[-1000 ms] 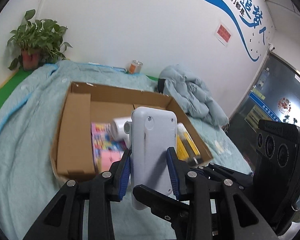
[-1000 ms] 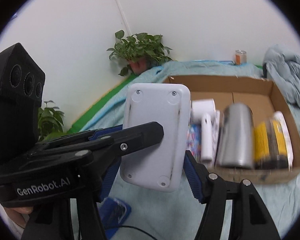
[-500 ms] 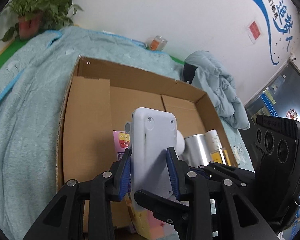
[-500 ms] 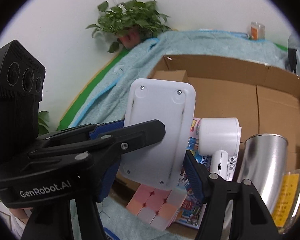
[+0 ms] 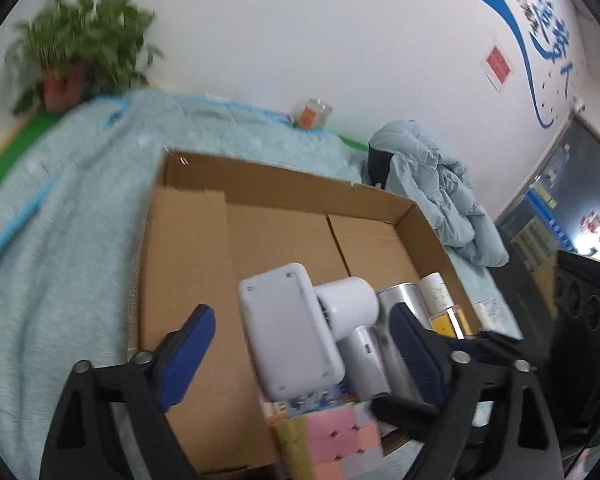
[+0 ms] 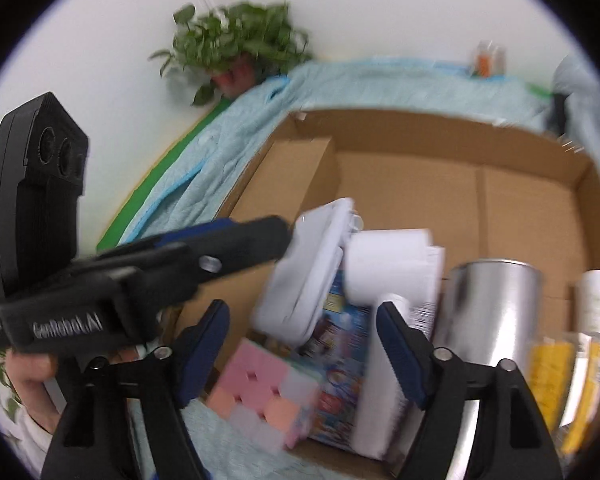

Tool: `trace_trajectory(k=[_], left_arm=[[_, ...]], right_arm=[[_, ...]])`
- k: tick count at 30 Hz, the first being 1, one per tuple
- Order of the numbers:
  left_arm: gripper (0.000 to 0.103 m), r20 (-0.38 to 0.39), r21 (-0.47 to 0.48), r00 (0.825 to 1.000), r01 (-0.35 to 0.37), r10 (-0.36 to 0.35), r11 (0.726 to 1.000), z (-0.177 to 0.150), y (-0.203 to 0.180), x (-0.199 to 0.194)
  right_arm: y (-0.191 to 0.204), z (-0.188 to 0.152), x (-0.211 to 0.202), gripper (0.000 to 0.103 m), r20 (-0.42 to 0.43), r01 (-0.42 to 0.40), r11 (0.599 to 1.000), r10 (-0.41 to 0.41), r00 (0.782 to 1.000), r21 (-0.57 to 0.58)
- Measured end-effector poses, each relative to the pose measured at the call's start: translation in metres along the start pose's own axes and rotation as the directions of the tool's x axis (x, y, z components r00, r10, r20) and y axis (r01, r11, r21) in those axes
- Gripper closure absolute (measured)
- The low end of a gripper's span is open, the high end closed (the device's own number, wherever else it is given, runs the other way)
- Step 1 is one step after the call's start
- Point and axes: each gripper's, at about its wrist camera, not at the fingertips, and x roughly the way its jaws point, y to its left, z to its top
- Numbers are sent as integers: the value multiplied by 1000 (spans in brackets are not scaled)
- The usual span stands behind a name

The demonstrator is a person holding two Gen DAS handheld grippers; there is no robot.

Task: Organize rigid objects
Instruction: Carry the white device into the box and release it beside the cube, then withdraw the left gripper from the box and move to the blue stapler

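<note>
My left gripper (image 5: pixel 300 352) has its jaws opening, spread wide, and the one white flat rounded plastic device (image 5: pixel 290 336) lies between the blue pads, touching neither that I can see. My right gripper (image 6: pixel 302 356) is opening as well, its pads apart with nothing pressed between them. Taking the one open brown cardboard box (image 5: pixel 268 192) as my landmark: the white device sits tilted inside it near the front wall, leaning against one white plastic handheld fan with a round head (image 5: pixel 350 308), and both rest over one colourful printed flat pack (image 6: pixel 336 344). At the box's front edge sits one pastel cube puzzle of pink, orange and white squares (image 6: pixel 260 384). Further toward the box's right side stands one shiny silver metal cylinder (image 6: pixel 488 312), and beyond it one white tube (image 6: pixel 596 300) and a clear container with a yellow label (image 6: pixel 548 376), which is too blurred for me to count its parts. The back half of the box is bare cardboard. The box rests on one light blue-green blanket (image 5: pixel 60 240). Behind the box, by the wall, I count one leafy green plant in a reddish pot (image 5: pixel 80 56) and one small jar with an orange label (image 5: pixel 314 112); to the box's right lies one crumpled pale blue jacket (image 5: pixel 432 184).
</note>
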Motion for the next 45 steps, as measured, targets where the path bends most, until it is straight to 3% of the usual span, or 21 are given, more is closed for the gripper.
trace_trajectory(k=[1,3,10,13,15,17,21,23,25,28,30,35,37,41,45], left_arm=[[1,28,23,999,-28,27,999,-4,-6,-10],[1,102,77,992,-81,73,994,-19,-19,-34],[1,219,144,953,-246,211,959,-77,-52,-105],[1,232,160,940,-290,250,943,-98,-59,-132],[1,254,136,917,-350,309,927,-107,-62,-160],[1,265,107,898,-390,352,915,-108,-64,-187],[1,243,149,874,-463,422,874,-106,-79,-232],[1,202,181,874,-476,441,861,-115,-84,-237],[1,130,189,891,-452,435,872,-136,-83,-228],[1,-43,98,939,-335,341,937,-189,-63,-194],[1,-151,17,953,-263,262,965,-225,-47,-168],[27,-325,-35,926,-216,193,976,-294,-34,-122],[27,-298,0,932,-217,207,976,-303,-42,-123],[28,-283,-36,935,-232,213,972,-307,-44,-123],[39,-289,-57,942,-193,169,980,-300,-53,-115]], right_arm=[[-1,-8,-10,24,28,25,1000,-25,999,-12],[-4,-28,-27,24,82,70,997,-68,994,-17],[-9,-97,-53,23,114,89,995,-93,989,39],[-4,-115,-63,23,115,92,995,-96,989,37],[-1,-124,-72,23,117,87,995,-91,989,40],[4,-132,-79,23,105,72,997,-75,992,32],[13,-152,-98,23,99,28,999,-29,995,17],[16,-161,-103,23,83,-2,1000,1,997,15],[22,-173,-110,23,75,-15,1000,15,997,0],[34,-193,-120,23,63,-37,998,40,997,-42],[37,-210,-125,23,49,-62,998,63,997,-33],[42,-254,-124,23,-16,-104,995,104,994,-11],[44,-269,-118,23,-53,-120,993,120,991,0],[47,-285,-110,23,-93,-152,988,154,984,25],[49,-290,-108,23,-90,-155,988,157,984,25]])
